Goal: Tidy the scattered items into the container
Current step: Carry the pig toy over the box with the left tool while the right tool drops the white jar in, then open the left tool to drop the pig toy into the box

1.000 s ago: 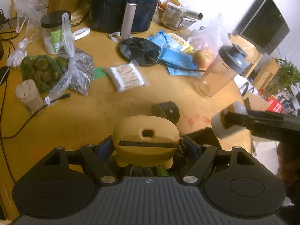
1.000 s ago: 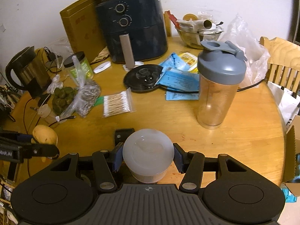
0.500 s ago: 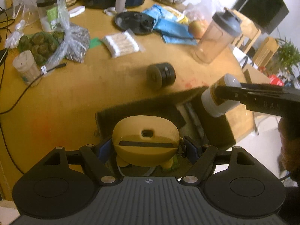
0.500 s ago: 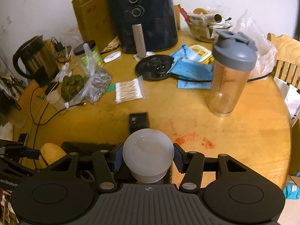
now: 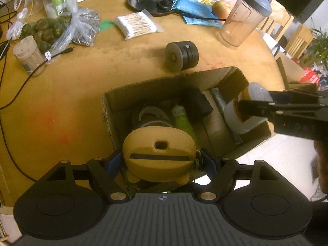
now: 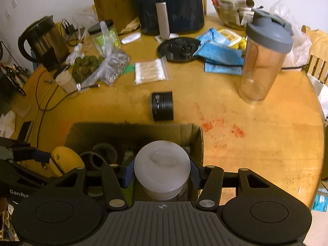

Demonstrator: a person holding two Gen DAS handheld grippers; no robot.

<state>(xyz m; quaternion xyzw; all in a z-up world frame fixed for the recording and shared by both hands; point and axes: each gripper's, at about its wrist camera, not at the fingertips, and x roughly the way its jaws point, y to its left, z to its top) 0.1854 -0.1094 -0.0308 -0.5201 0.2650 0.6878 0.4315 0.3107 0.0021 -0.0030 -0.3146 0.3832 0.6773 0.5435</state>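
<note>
My left gripper (image 5: 161,162) is shut on a yellow rounded gadget (image 5: 158,151) and holds it above the near end of an open cardboard box (image 5: 164,82) at the table's front edge. My right gripper (image 6: 162,174) is shut on a white-lidded jar (image 6: 162,164) above the box's right end; the jar also shows in the left wrist view (image 5: 246,110). The box (image 6: 196,135) holds a green tube (image 5: 181,116), a black block and a tape roll. A black cylinder (image 5: 182,56) lies on the table just beyond the box.
On the round wooden table (image 6: 246,123) stand a shaker bottle (image 6: 264,61), a cotton swab bag (image 6: 150,71), blue packets (image 6: 219,53), an air fryer (image 6: 170,2), a kettle (image 6: 41,41), a bag of green balls (image 6: 86,65) and a cable (image 5: 12,100).
Both grippers have pulled back and risen with their items. The cardboard box has come fully into view beneath them, and the jar and gadget now hang over its opening.
</note>
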